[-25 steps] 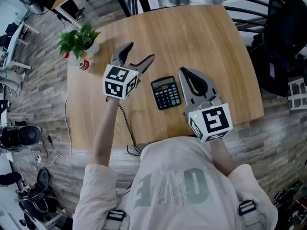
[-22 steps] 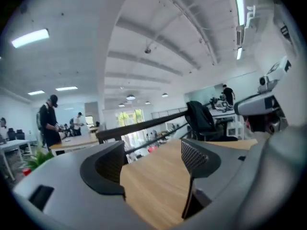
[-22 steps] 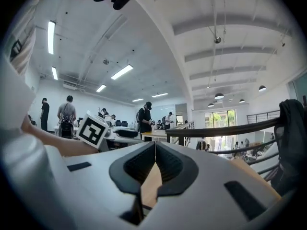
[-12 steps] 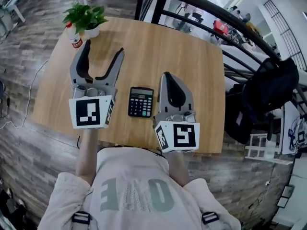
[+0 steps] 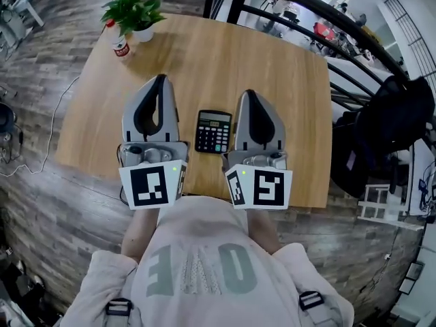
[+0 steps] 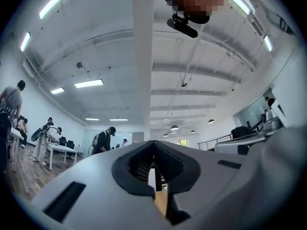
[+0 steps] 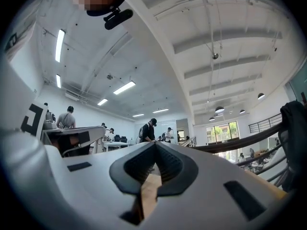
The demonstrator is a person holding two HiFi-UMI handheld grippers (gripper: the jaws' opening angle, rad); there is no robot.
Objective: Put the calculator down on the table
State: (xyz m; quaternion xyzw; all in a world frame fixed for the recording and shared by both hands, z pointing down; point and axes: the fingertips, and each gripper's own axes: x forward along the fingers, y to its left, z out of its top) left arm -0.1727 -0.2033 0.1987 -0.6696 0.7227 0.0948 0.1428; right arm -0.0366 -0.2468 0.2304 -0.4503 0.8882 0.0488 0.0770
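A black calculator (image 5: 213, 131) lies flat on the wooden table (image 5: 204, 60), between my two grippers. My left gripper (image 5: 160, 79) is shut and empty, held above the table to the calculator's left. My right gripper (image 5: 249, 94) is shut and empty too, just right of the calculator. Both point away from me and slightly upward. In the left gripper view the shut jaws of the left gripper (image 6: 153, 143) fill the lower half, with only the room beyond. The right gripper view shows the right gripper (image 7: 155, 145) with its jaws closed the same way and nothing between them.
A small potted plant (image 5: 135, 16) and a red-capped bottle (image 5: 120, 45) stand at the table's far left corner. A black railing (image 5: 327, 29) runs behind the table, and a dark chair (image 5: 388, 125) stands to the right. People stand far off in the room.
My left gripper has gone from wide open to shut, and has risen and swung level beside the calculator. The right gripper lifted a little. The calculator stayed on the table.
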